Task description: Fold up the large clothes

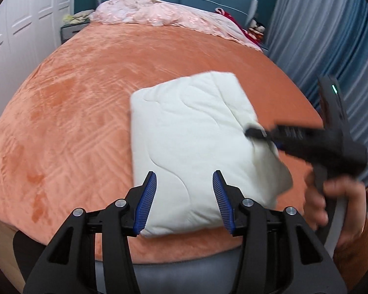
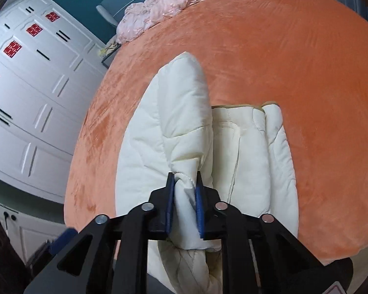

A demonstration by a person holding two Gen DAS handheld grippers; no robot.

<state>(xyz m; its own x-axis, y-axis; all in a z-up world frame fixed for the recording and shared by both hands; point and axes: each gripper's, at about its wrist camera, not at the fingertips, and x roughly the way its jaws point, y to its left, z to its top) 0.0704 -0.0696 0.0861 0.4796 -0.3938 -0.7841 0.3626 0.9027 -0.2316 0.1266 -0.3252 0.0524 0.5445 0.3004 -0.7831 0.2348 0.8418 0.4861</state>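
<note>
**Cream quilting pinched on the right, nothing held on the left**

Cream-white quilted padded garment (image 1: 191,132) lies folded into a thick block on the orange plush bedspread (image 1: 73,103), toward the near right part of the bed. Your right tool (image 2: 185,183) has its blue pads nearly together on a bunched fold of that garment, a narrow pinch at the right edge of the bundle. Your left tool (image 1: 184,178) stands about half open above the near edge of the block, with nothing between its pads.

The risk is that puffy filling lets the fold slide out of so small a bite if you pull sideways. Since only one corner is held, lifting may drag the top layer open and undo the stacked folds beneath. The plush bedspread probably grips the fabric, so a drag could roll the lower layers. The left tool could snag the near edge if lowered while the bundle shifts. The crumpled pink coverlet (image 1: 159,14) at the far end is well apart.
</note>
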